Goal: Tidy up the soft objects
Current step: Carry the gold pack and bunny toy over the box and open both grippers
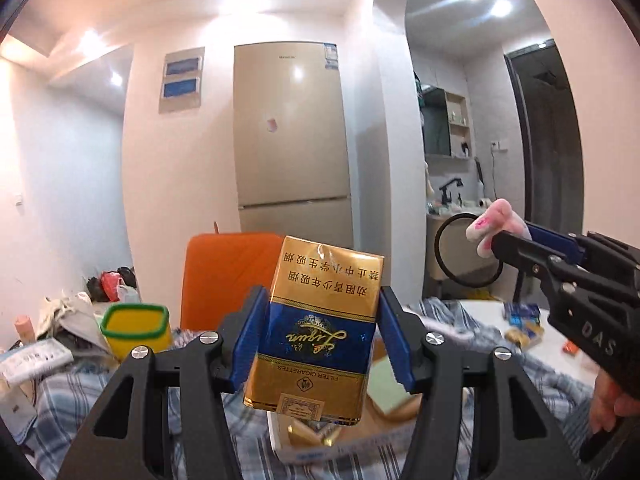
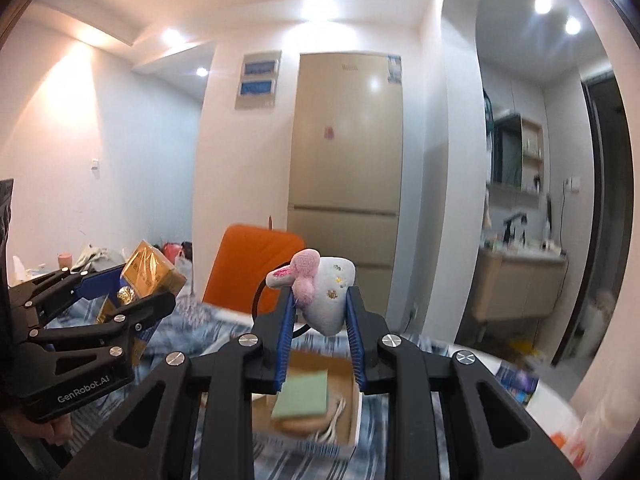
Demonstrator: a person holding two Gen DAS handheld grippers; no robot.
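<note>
Left wrist: glossy gold-and-blue cigarette pack point(image 1: 320, 328), boxy, is clamped upside down by left gripper point(image 1: 320, 344) above striped cloth point(image 1: 472, 408).
Right wrist: fuzzy pink-and-grey plush toy point(image 2: 324, 292) is pinched by right gripper point(image 2: 322, 332) over cardboard box point(image 2: 320, 404).

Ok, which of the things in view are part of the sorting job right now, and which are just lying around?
In the job:
- cigarette pack, held in left gripper
- plush hair tie, held in right gripper
- cardboard box below, holding a green pad

Lying about:
- yellow container
- orange chair
- fridge
</note>
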